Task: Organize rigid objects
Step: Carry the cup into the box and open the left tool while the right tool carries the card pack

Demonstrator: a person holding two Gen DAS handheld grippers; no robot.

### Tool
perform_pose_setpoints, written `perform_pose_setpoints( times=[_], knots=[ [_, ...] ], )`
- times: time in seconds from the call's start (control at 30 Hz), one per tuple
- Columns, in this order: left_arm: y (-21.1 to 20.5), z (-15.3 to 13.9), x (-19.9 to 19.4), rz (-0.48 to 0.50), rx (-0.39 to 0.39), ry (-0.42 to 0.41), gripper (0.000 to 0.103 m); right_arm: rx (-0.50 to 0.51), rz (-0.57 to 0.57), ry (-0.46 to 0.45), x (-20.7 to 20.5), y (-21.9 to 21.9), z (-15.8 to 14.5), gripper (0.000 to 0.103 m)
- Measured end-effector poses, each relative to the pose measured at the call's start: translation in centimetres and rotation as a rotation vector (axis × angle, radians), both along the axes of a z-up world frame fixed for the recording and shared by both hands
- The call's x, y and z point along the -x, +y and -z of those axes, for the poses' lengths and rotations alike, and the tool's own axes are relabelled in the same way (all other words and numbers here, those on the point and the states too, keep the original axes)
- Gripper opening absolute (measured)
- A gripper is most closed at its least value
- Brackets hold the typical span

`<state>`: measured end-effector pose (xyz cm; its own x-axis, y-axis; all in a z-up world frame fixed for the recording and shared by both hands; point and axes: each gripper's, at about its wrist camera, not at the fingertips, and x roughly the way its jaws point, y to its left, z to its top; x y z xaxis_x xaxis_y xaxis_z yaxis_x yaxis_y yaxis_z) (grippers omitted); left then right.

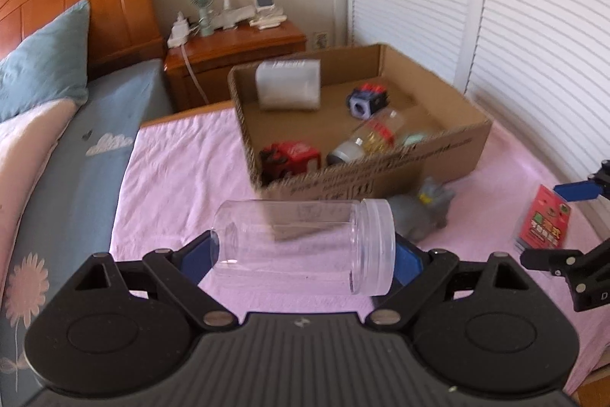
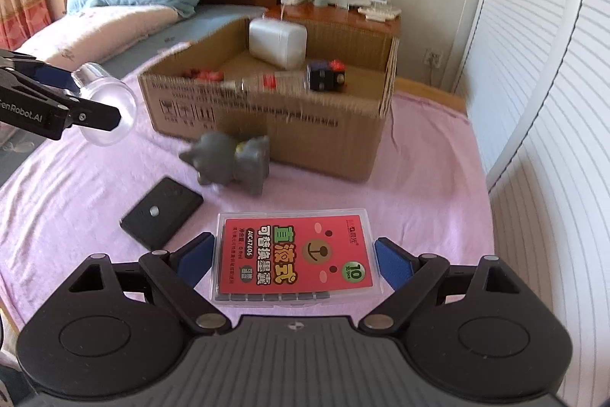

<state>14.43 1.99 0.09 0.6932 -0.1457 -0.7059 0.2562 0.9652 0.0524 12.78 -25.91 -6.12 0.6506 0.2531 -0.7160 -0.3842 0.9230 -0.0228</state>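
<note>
Pinching a clear plastic jar [image 1: 305, 245] end to end, the left gripper [image 1: 305, 254] holds it sideways above the pink bedspread [image 1: 183, 170], blue pads against its base and its screw-thread mouth. The right gripper [image 2: 293, 260] has its fingers spread on either side of a flat clear case with a red label [image 2: 295, 254] lying on the bedspread, neither pad touching it. Just beyond lie a black rectangular plate [image 2: 162, 216] and a grey toy animal [image 2: 232, 159]. Farther off, the open cardboard box [image 1: 381, 178] holds a red toy truck [image 1: 291, 159], a clear bottle [image 1: 366, 140], a dark cube toy [image 1: 366, 100] and a white container [image 1: 288, 84].
</note>
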Motion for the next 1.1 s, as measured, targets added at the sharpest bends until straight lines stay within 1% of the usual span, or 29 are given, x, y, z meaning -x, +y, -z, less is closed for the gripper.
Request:
perform_pose_setpoints(
  times=[0.17,0.3,0.6,0.73,0.87,0.97,1.03,1.1],
  knots=[
    [-0.8,-1.6,-1.9,0.029,0.014,-0.027,0.092,-0.018,-0.018,-0.043,-0.6,-0.3,-1.8,0.092],
    [-1.8,-1.9,-4.6,0.045,0.011,-0.042,0.092,-0.025,-0.020,-0.078,-1.4,-0.3,-2.8,0.092],
    [-3.6,-0.6,-11.3,0.028,-0.005,-0.035,0.092,-0.031,-0.003,-0.108,-3.2,-0.4,-3.6,0.092],
    [-3.7,0.2,-13.5,-0.001,0.005,-0.019,0.095,-0.033,0.002,-0.110,-3.6,-0.4,-3.6,0.092],
    [-3.2,0.4,-13.2,-0.026,0.000,-0.014,0.098,-0.034,0.004,-0.108,-3.7,-0.3,-3.6,0.092],
    [-2.6,0.1,-11.7,-0.018,0.001,-0.027,0.101,-0.030,0.000,-0.108,-3.7,-0.2,-3.7,0.092],
    [-2.2,-0.2,-10.4,-0.023,0.000,-0.028,0.101,-0.028,-0.002,-0.110,-3.7,-0.1,-3.8,0.092],
    [-1.7,-0.6,-9.1,-0.026,0.017,-0.025,0.101,-0.031,-0.004,-0.113,-3.8,0.1,-4.0,0.092]
  ],
)
